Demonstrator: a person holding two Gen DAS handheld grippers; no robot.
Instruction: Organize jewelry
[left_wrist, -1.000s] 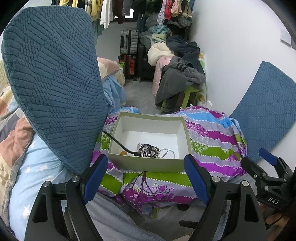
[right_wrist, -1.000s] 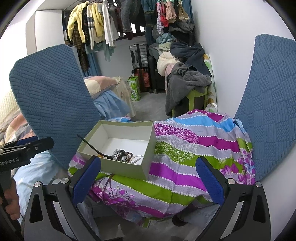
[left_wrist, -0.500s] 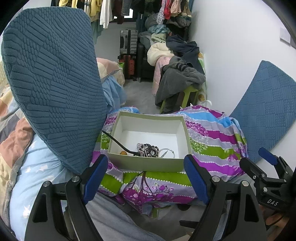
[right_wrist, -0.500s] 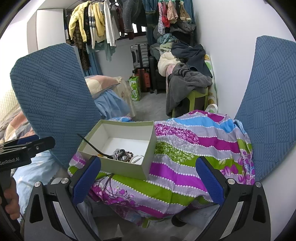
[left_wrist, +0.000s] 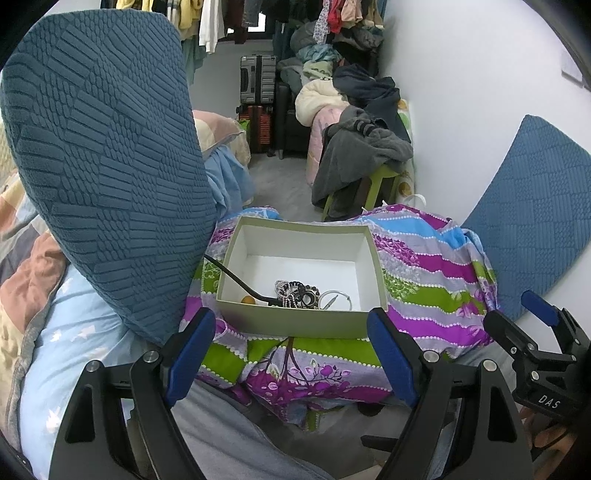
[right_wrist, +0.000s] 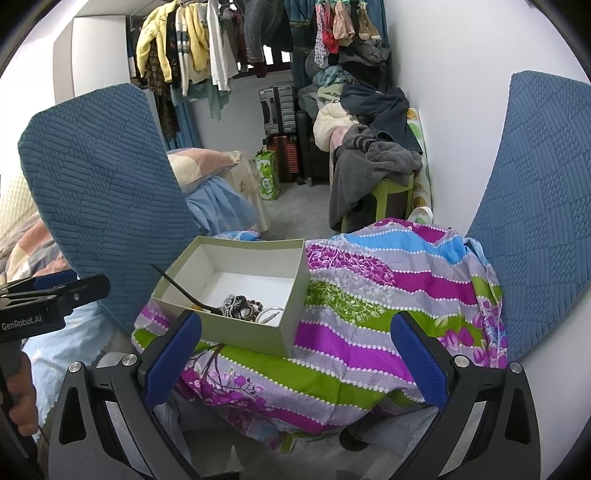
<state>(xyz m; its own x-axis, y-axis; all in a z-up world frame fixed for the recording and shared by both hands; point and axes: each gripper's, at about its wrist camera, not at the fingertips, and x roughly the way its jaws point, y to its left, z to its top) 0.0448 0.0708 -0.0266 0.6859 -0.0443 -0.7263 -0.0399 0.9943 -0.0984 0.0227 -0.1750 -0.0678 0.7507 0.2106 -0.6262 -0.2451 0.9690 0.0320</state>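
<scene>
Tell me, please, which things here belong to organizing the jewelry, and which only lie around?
Belong to the job: green box; jewelry pile; silver bangle.

Only lying around: blue cushions; striped floral cloth; suitcases; hanging clothes.

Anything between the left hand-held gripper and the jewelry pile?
Yes: the box's near wall. The left hand-held gripper is outside it, over the patterned cloth; the jewelry pile lies inside. Left wrist view.

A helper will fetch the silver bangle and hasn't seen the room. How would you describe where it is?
Find the open pale green box on the striped floral cloth. Inside, along its near wall, lies a tangle of dark beaded bracelets. The silver bangle lies just right of them: one thin, plain metal ring, with no beads.
</scene>
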